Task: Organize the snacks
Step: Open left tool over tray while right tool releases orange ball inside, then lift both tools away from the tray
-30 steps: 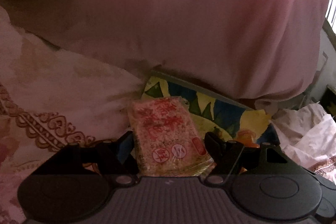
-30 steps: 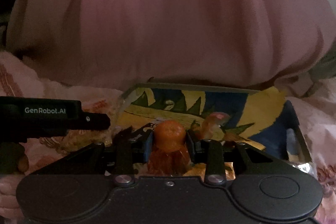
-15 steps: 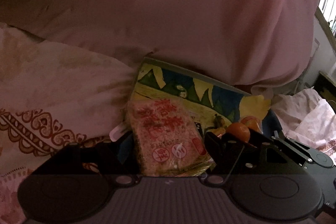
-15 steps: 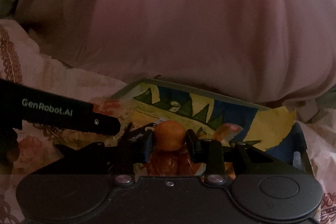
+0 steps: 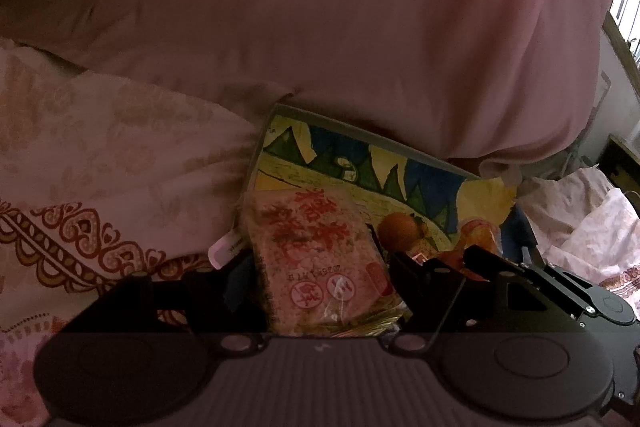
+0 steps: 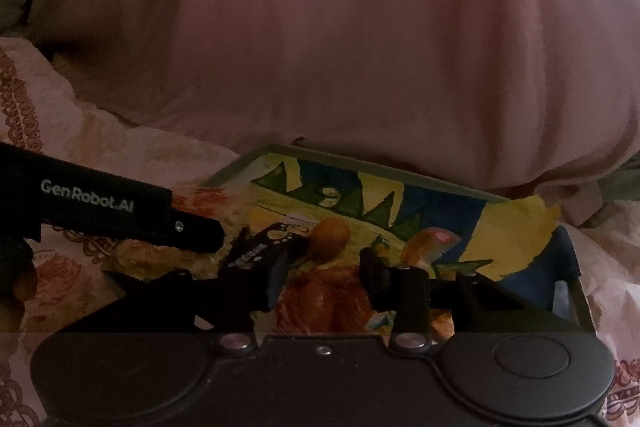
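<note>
Access to box: far rim pressed under the big pink pillow, no way in from behind. Left side hemmed by patterned bedding. Floor crowded with wrapped snacks (bare patch mid-back only). Approach from above stands open.

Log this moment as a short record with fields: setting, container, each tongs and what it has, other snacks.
setting: patterned bedding, big pink pillow behind
container: shallow box with a cartoon print lining, wedged under the pillow
left tongs: closed on a flat rice cracker packet with red print, over the box's left end
right tongs: jaws have just been opening; orange jelly cup lies between them, pads apart from it
other snacks: small wrapped snack in the box to the right; crinkly orange wrappers beneath the right tongs
</note>
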